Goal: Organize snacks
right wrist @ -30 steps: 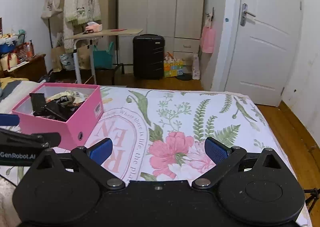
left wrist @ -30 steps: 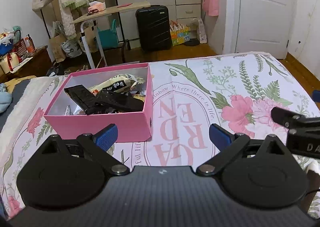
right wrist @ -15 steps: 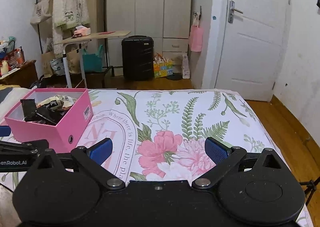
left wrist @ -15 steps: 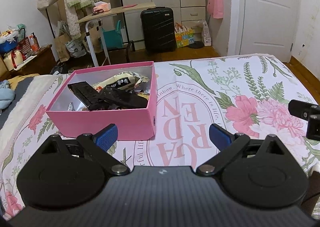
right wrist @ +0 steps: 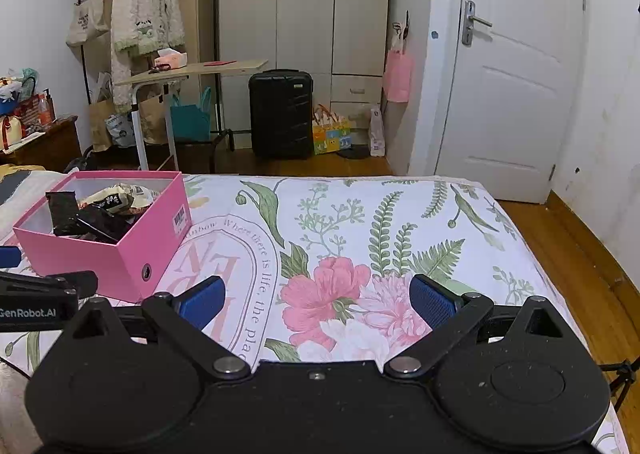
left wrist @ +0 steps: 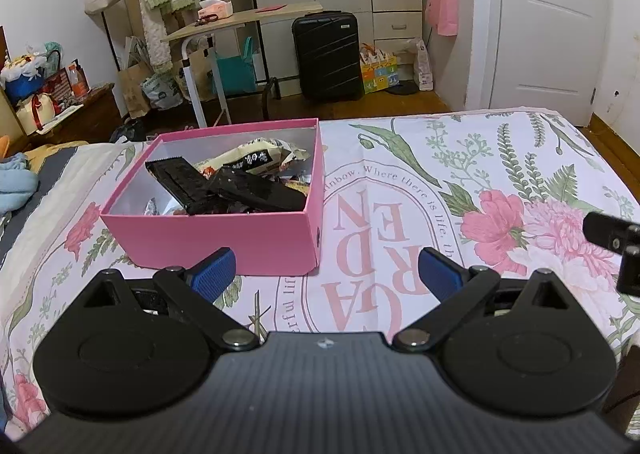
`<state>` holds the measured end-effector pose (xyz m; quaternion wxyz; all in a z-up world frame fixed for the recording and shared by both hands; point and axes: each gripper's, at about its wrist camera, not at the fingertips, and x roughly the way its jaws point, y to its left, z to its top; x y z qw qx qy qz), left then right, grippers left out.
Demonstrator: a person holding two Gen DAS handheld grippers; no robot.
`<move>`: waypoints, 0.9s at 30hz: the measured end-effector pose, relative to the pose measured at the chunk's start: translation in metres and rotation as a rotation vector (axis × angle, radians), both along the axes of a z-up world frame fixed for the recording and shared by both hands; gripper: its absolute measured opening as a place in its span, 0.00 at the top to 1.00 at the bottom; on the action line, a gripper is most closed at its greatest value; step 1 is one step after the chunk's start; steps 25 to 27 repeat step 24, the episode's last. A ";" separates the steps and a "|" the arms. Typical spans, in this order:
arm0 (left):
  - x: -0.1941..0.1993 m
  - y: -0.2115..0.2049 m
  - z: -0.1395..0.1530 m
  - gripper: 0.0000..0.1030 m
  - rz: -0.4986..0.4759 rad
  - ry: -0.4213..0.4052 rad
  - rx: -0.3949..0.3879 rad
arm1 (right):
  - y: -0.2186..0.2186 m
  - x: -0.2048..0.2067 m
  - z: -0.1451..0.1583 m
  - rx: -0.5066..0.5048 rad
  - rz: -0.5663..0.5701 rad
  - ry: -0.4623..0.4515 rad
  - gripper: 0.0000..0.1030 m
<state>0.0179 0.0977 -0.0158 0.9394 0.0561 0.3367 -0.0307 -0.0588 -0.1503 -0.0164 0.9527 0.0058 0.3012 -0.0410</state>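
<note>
A pink box (left wrist: 224,234) stands on the floral bedspread, holding several snack packets: black wrappers (left wrist: 240,189) and a cream one (left wrist: 248,157). My left gripper (left wrist: 326,274) hovers open just in front of the box's near right corner, nothing between its blue pads. In the right wrist view the same box (right wrist: 120,254) sits at the left, and my right gripper (right wrist: 316,300) is open over the pink flower print, empty. The left gripper's body shows at the left edge of that view (right wrist: 40,294); the right gripper's tip shows at the right edge of the left view (left wrist: 612,238).
The bedspread (left wrist: 460,181) extends right of the box. Beyond the bed's far edge are a black suitcase (left wrist: 326,53), a small rolling table (left wrist: 240,19), bags on the floor, a clothes rack and a white door (right wrist: 508,93).
Both grippers have drawn back and risen a little, so the box looks slightly farther off. Both stay open and empty; the box and packets have not moved.
</note>
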 end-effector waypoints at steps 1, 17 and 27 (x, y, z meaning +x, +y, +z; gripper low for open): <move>0.000 0.001 0.001 0.04 0.004 -0.004 -0.005 | 0.000 0.000 -0.001 0.002 0.002 0.002 0.03; 0.001 0.001 0.000 0.01 0.014 -0.008 0.015 | -0.002 0.003 -0.004 -0.001 -0.005 0.025 0.03; 0.000 -0.001 -0.001 0.01 0.008 0.001 0.023 | -0.002 0.004 -0.006 -0.006 -0.006 0.031 0.03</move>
